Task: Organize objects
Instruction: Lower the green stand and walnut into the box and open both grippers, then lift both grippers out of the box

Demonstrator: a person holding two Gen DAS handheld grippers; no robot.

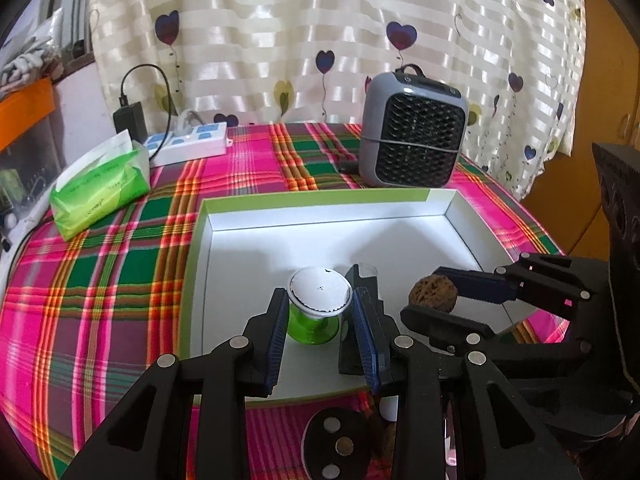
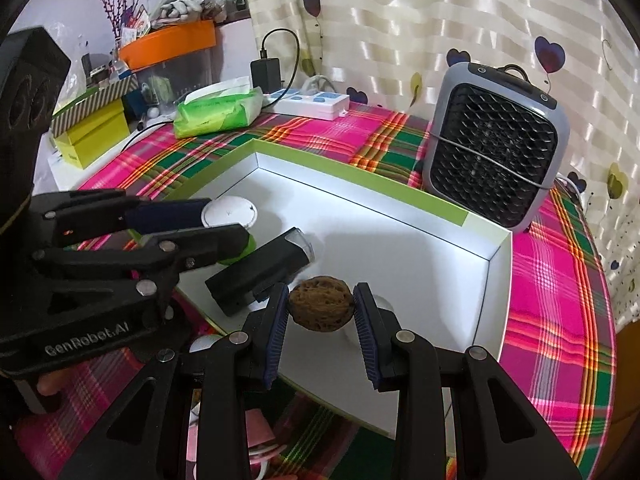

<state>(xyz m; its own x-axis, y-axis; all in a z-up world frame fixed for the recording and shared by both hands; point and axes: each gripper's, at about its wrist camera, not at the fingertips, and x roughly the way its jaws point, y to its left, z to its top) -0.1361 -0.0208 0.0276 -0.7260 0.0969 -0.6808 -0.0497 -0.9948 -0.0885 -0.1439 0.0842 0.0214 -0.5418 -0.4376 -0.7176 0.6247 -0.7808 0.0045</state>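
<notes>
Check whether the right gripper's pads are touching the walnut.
Touching. The right wrist view shows the right gripper with both blue pads pressed against the walnut.

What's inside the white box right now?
Inside the white box, a black device lies on the floor. The left gripper holds a green cup and the right gripper a walnut over it. The floor beneath them is hidden.

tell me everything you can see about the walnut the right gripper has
The walnut is brown, rounded, with a rough, pitted, woody-looking shell, whole as far as shows. It sits sideways between the blue ribbed pads of the right gripper, which press on its two ends. It hangs above the white floor of the green-rimmed box, near its front edge.
</notes>
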